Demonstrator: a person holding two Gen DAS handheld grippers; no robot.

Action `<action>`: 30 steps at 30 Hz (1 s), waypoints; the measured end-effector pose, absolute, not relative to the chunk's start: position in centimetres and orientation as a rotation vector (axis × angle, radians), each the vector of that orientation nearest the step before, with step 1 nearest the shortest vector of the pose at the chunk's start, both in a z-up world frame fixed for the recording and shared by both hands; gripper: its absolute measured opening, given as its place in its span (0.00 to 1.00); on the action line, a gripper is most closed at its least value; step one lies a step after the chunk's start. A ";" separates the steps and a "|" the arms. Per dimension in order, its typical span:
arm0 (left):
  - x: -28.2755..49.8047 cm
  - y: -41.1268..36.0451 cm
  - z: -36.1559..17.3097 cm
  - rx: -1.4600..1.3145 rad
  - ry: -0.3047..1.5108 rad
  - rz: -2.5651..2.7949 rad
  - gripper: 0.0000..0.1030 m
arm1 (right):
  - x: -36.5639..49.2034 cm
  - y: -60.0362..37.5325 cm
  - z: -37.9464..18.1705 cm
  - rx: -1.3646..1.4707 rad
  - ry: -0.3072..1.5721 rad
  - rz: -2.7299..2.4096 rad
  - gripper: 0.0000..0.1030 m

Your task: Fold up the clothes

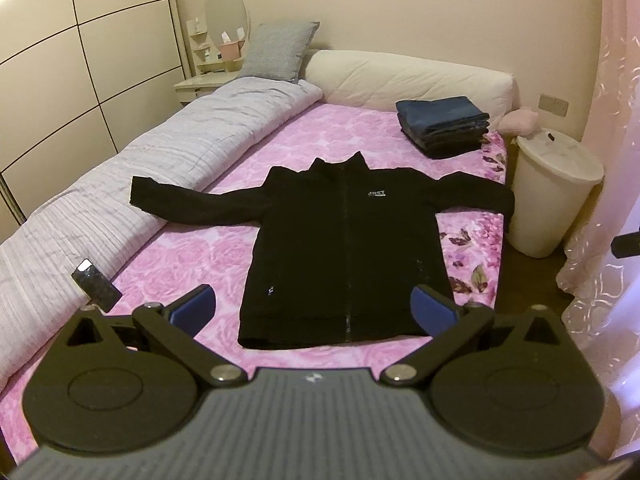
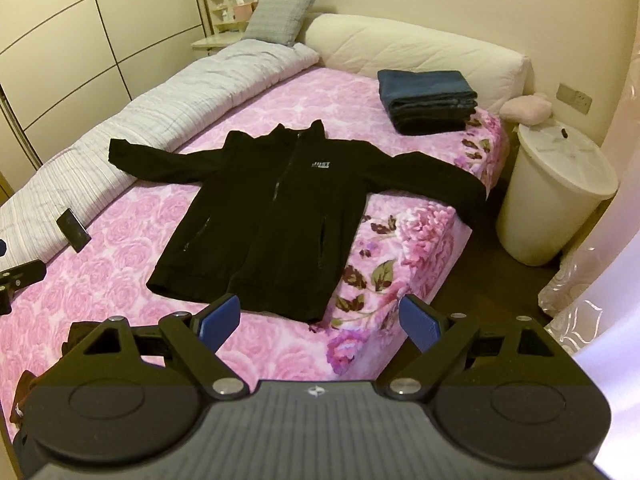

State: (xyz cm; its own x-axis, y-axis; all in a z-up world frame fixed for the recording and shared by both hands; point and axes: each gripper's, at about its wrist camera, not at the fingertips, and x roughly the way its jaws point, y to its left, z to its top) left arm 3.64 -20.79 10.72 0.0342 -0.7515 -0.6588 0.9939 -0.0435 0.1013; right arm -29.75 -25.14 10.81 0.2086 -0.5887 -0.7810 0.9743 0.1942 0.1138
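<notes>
Both tongs (image 1: 314,306) (image 2: 320,320) gape above jacket (image 1: 344,248).

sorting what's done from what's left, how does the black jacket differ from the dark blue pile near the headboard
The black jacket lies spread flat, sleeves out to both sides; the dark blue pile is folded into a compact stack. The jacket is a single garment mid-bed; the pile shows several layers near the headboard. The jacket is black with a zip; the pile is blue. Both rest on the pink floral sheet.
</notes>
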 end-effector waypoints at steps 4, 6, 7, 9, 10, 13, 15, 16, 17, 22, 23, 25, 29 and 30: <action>3.5 -21.9 9.9 0.666 0.478 -1.493 0.99 | -30.3 -25.9 10.2 0.716 0.678 -1.234 0.86; 3.3 -22.6 9.4 0.671 0.485 -1.491 0.99 | -30.8 -26.4 9.7 0.730 0.679 -1.241 0.86; 3.1 -22.9 9.2 0.673 0.488 -1.490 0.99 | -31.2 -26.8 9.5 0.738 0.680 -1.243 0.86; 2.5 -23.9 8.7 0.683 0.491 -1.485 0.99 | -31.9 -27.9 8.9 0.752 0.679 -1.244 0.86; 2.1 -24.6 8.5 0.690 0.490 -1.478 0.99 | -32.2 -28.6 8.6 0.758 0.678 -1.242 0.86; 0.9 -27.0 7.8 0.696 0.491 -1.450 0.99 | -33.3 -31.7 7.9 0.760 0.676 -1.223 0.86; -0.1 -29.2 7.2 0.690 0.501 -1.425 0.99 | -34.2 -34.3 7.4 0.751 0.675 -1.207 0.86; -0.7 -30.4 7.0 0.687 0.506 -1.412 0.99 | -34.7 -35.7 7.1 0.745 0.673 -1.198 0.86; -1.3 -31.6 6.7 0.686 0.516 -1.394 0.99 | -35.4 -37.3 6.7 0.740 0.676 -1.188 0.86; -5.1 -37.8 5.2 0.701 0.568 -1.327 0.99 | -39.4 -45.7 4.9 0.718 0.724 -1.138 0.86; -6.1 -39.1 5.0 0.710 0.574 -1.312 0.99 | -40.3 -47.3 4.5 0.715 0.737 -1.125 0.86; -7.9 -40.8 4.9 0.704 0.574 -1.319 0.99 | -42.1 -50.4 4.0 0.708 0.762 -1.100 0.86; -11.5 -44.4 4.6 0.704 0.563 -1.370 0.99 | -45.3 -55.1 3.9 0.658 0.786 -1.095 0.86; -12.3 -45.3 4.4 0.716 0.552 -1.393 0.99 | -46.0 -55.9 4.0 0.661 0.777 -1.109 0.86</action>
State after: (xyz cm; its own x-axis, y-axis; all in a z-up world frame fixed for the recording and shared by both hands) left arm -12.33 -45.26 4.44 0.1130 -0.6794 -0.7250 0.9916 0.0307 0.1257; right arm -46.02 -55.92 4.03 0.2445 -0.5225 -0.8169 0.9462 0.3129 0.0830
